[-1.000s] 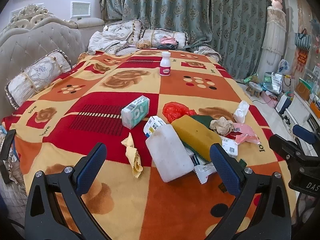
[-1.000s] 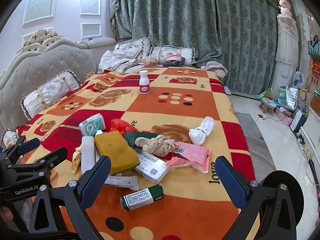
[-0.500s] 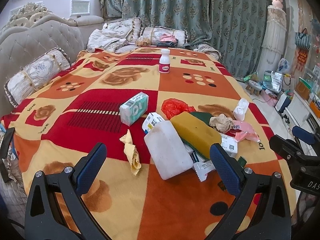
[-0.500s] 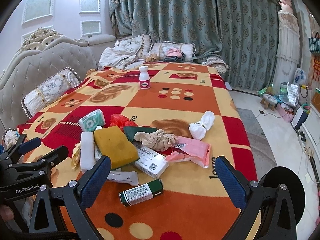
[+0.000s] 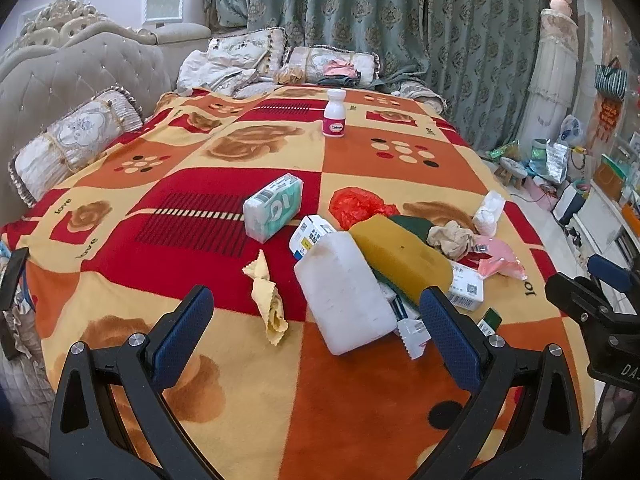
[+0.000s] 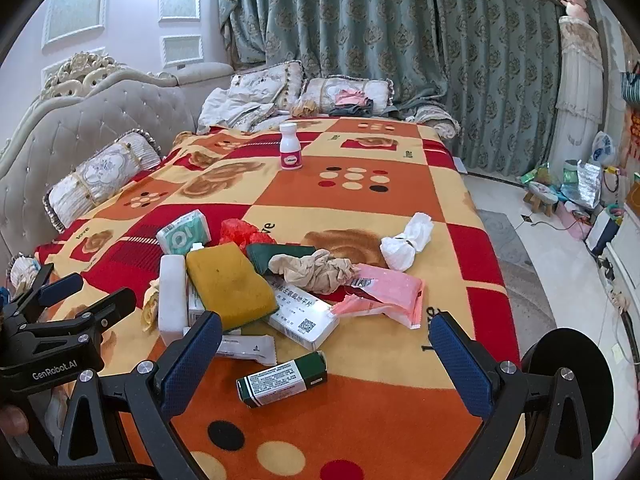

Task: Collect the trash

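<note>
Two grippers spread wide, empty — left gripper [image 5: 316, 314] | right gripper [image 6: 326, 354] | trash pile (mid-blanket [image 6: 360, 420]) | green box [image 6: 282, 379] nearest: straddle its narrow sides, then close.

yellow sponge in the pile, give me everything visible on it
The yellow sponge is a thick rectangular block, mustard on top with a few dark specks, foam-like, and a dark green layer shows under its edge in the left wrist view. It lies tilted in the pile on the blanket, propped on a white box and beside a white block. No gripper touches it.
</note>
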